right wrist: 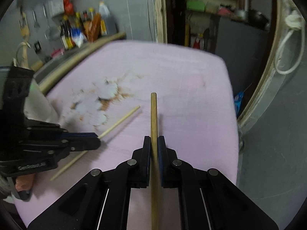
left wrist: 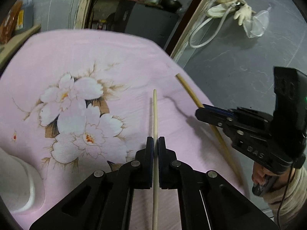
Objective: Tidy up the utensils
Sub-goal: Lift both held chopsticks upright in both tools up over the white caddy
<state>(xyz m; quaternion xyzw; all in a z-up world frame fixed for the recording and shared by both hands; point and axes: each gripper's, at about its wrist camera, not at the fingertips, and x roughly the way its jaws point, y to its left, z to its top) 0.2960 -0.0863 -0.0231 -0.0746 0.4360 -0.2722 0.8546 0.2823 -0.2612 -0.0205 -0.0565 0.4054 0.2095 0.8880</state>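
My left gripper (left wrist: 155, 139) is shut on a pale wooden chopstick (left wrist: 155, 115) that points forward above the pink flowered cloth (left wrist: 107, 61). My right gripper (right wrist: 154, 138) is shut on a darker wooden chopstick (right wrist: 153, 115), also held above the cloth. In the left wrist view the right gripper (left wrist: 199, 110) is at the right edge, holding its chopstick (left wrist: 189, 90) at a slant. In the right wrist view the left gripper (right wrist: 96, 139) is at the left with its pale chopstick (right wrist: 122, 118) sticking out.
A white container (left wrist: 17, 182) stands at the cloth's near left corner. A shelf with sauce bottles (right wrist: 80, 28) runs behind the table. The table drops off to a grey floor (left wrist: 239, 61) on the right. A white cable and gloves (left wrist: 230, 9) hang there.
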